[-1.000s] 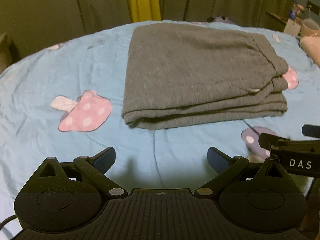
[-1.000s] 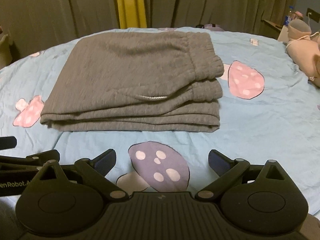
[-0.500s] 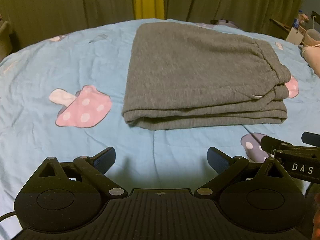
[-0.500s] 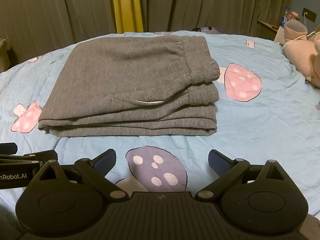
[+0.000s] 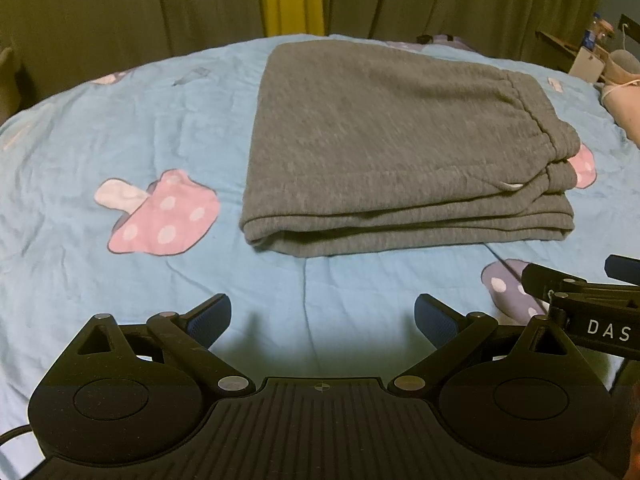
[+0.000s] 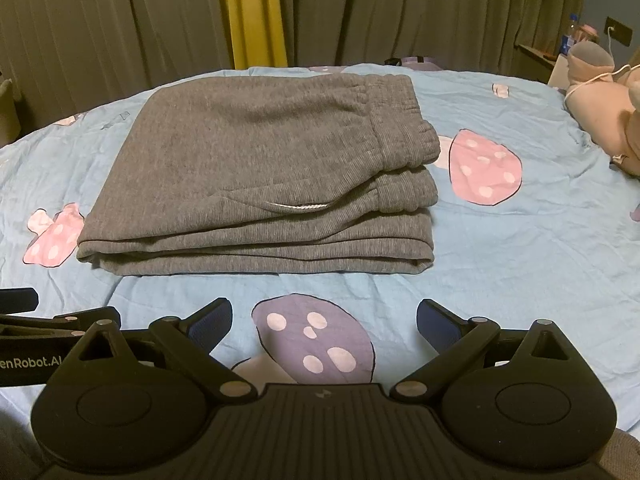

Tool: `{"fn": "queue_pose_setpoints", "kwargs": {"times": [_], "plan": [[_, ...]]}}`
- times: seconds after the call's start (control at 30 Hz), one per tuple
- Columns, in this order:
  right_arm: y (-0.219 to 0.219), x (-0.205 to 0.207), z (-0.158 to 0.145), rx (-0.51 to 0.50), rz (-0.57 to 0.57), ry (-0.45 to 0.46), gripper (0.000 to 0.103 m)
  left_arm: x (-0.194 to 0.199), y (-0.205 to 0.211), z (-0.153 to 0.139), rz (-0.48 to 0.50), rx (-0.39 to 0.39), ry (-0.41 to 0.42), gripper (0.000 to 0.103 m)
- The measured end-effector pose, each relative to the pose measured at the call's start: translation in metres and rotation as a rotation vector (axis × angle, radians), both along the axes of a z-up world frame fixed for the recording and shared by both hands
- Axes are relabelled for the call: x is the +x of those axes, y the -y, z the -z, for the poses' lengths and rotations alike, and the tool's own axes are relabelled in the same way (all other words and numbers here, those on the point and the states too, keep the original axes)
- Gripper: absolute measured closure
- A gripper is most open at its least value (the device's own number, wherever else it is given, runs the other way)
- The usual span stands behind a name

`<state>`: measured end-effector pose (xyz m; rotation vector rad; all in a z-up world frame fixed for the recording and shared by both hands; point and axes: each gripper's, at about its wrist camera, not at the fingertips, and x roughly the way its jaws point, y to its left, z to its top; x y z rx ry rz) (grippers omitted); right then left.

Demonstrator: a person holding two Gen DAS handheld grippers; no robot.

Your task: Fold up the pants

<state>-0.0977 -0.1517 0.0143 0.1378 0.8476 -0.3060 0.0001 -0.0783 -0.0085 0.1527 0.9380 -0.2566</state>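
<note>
Drab olive curtains (image 6: 120, 32) with one yellow panel (image 6: 252, 12) hang behind a bed. Bed sheet (image 5: 100, 128) light blue, printed with pink and purple mushrooms, slightly wrinkled. Grey pants (image 6: 264, 176) lie folded in a flat stack of layers near the middle of the bed, gathered waistband on the right side, a white drawstring (image 6: 300, 206) poking out between layers on the near edge. One pink mushroom print (image 5: 160, 216) sits just left of the pants, another just beside the waistband on the right. Left gripper (image 5: 322, 318) hovers over bare sheet on the near side of the pants, apart from them; jaws spread wide, nothing between them. Right gripper (image 6: 324, 322) likewise near side, above a purple mushroom print (image 6: 316, 340); jaws spread wide, holding nothing. Each gripper shows at the edge of the other's view, side by side. Pinkish plush shape (image 6: 600, 112) lies at the far right edge of the bed; bottle on a ledge behind it, too small to detail.
</note>
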Motion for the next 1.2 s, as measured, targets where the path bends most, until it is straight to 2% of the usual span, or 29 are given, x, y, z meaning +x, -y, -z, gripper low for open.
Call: {"fn": "queue_pose_setpoints", "kwargs": {"times": [1.2], "plan": [[0.0006, -0.0007, -0.0022, 0.004, 0.004, 0.012, 0.004, 0.0027, -0.0028, 0.0013, -0.012, -0.007, -0.003, 0.002]]}}
